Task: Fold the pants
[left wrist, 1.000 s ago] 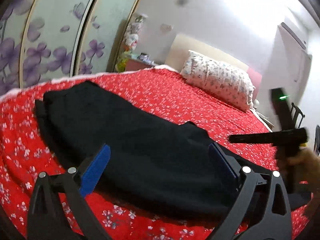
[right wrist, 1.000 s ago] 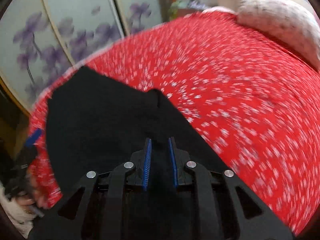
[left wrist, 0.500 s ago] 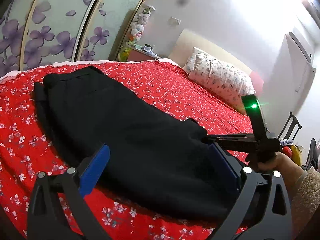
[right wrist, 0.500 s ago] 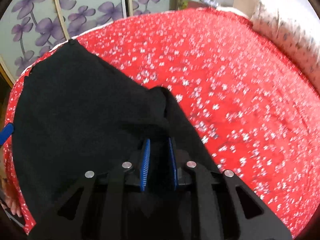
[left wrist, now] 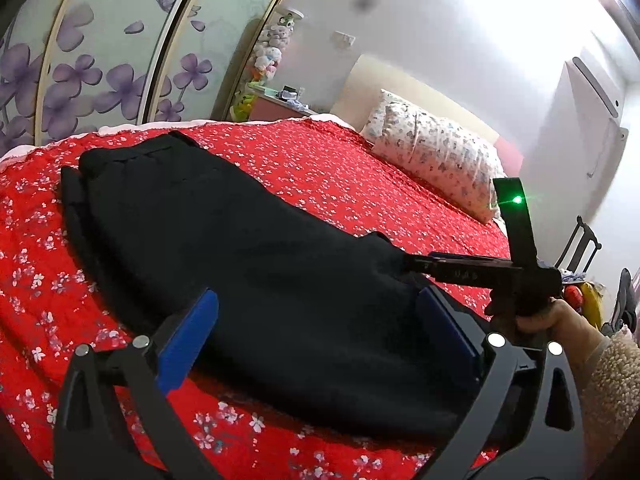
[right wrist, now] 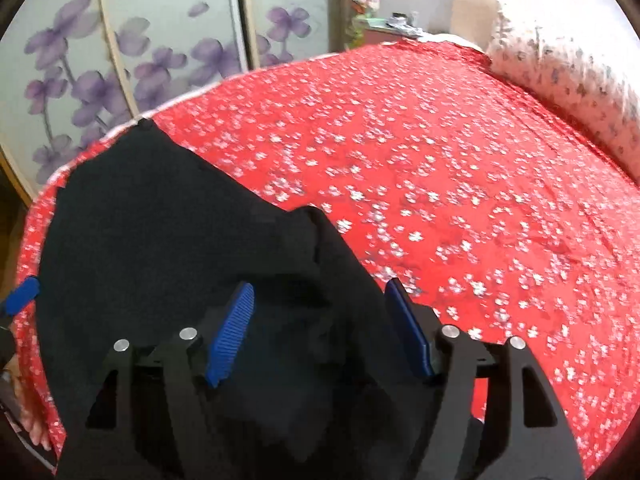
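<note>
Black pants (left wrist: 248, 248) lie folded lengthwise on a red flowered bedspread (left wrist: 340, 172); they also show in the right wrist view (right wrist: 160, 232). My left gripper (left wrist: 316, 320) is open, its blue pads either side of the pants' near end, low over the cloth. My right gripper (right wrist: 320, 308) is open, with a raised fold of the pants between its blue pads, not clamped. The right gripper also shows in the left wrist view (left wrist: 412, 264), at the pants' right edge.
A flowered pillow (left wrist: 436, 156) lies at the head of the bed. Sliding wardrobe doors with purple flowers (left wrist: 100, 72) stand behind the bed's far side. A nightstand with toys (left wrist: 276, 100) is in the corner. Chair and clutter (left wrist: 584, 280) are at right.
My right gripper was shut on the pants' edge and has now opened, leaving the cloth on the bed. The left gripper stayed open and shifted slightly.
</note>
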Demonstrator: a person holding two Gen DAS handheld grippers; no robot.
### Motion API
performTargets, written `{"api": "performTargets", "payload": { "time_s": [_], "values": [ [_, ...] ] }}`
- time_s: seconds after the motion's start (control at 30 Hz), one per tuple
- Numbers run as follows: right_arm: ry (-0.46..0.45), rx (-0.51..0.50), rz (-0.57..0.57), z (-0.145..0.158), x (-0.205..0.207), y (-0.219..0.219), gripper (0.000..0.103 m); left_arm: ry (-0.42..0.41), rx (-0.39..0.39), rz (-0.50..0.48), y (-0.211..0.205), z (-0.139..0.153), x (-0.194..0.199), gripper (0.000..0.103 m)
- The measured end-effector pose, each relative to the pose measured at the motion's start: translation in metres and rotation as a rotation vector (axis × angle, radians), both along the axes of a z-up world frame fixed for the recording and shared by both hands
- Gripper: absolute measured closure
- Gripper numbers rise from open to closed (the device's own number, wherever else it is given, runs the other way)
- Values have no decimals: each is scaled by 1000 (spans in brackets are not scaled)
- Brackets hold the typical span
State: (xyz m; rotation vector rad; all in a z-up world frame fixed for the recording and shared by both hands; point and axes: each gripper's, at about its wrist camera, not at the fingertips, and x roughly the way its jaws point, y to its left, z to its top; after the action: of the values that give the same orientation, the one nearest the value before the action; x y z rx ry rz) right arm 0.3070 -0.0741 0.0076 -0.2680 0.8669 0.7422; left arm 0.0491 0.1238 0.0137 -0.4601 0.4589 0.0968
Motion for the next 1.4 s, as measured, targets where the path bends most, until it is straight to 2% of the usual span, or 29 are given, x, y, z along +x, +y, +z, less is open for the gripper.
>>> {"api": "performTargets", "payload": {
  "time_s": [0.03, 0.23, 0.3, 0.33, 0.4, 0.47, 0.63, 0.7, 0.77, 0.83, 0.93, 1.0, 1.03, 1.07, 1.1, 1.17, 1.2, 1.23, 1.27, 1.33, 1.4],
  "values": [
    [29, 9, 7, -2, 3, 0, 50, 1, 1, 0, 0, 0, 0, 3],
    [82, -20, 19, -19, 14, 5, 50, 4, -1, -2, -1, 0, 1, 3],
    [94, -5, 27, -23, 15, 8, 62, 6, -2, -3, 0, -1, 1, 2],
    [105, 9, 51, -24, 13, 10, 77, 6, -4, -3, 0, -1, 1, 2],
    [81, -10, 94, -23, 5, 15, 91, 10, -8, -5, 0, -1, 2, 2],
    [49, -41, 100, -21, 2, 18, 93, 13, -11, -5, 0, -2, 2, 2],
    [-91, -61, -2, 3, 12, 24, 98, 13, -9, -4, 1, -2, 3, 2],
    [-117, -99, -35, 1, 19, 29, 99, 15, -11, -3, 2, -3, 4, 2],
    [-147, -205, -56, -14, 22, 35, 99, 18, -15, -1, 3, -3, 5, 2],
    [-119, -283, -74, -32, 25, 40, 99, 17, -19, -2, 4, -3, 5, 2],
    [-115, -219, -131, -21, 22, 28, 96, 14, -25, -5, 6, -3, 4, 2],
    [-83, -112, -166, -4, 20, 10, 88, 7, -36, -6, 9, -4, 3, 2],
    [-65, -55, -184, 5, 17, -2, 69, 2, -47, -4, 10, -4, 3, 2],
    [-19, 31, -207, 13, 13, -17, 38, 0, -55, -4, 11, -4, 3, 2],
    [25, 94, -219, 15, 11, -27, 30, -4, -65, -3, 13, -5, 2, 2],
    [136, 213, -229, 11, 2, -44, 29, -8, -74, -2, 13, -5, 2, 2],
    [197, 217, -258, 0, 3, -52, 31, -10, -76, -2, 13, -5, 2, 2],
    [226, 161, -329, -13, 7, -59, 38, -11, -78, -4, 14, -6, 2, 2],
    [251, 87, -414, -26, 12, -67, 51, -11, -81, -8, 15, -7, 3, 2],
    [305, 217, -509, -33, 11, -99, 54, -17, -94, -14, 18, -8, 3, 2],
    [335, 302, -670, -26, -3, -138, 53, -23, -119, -18, 23, -9, 3, 2]
  ]
}}
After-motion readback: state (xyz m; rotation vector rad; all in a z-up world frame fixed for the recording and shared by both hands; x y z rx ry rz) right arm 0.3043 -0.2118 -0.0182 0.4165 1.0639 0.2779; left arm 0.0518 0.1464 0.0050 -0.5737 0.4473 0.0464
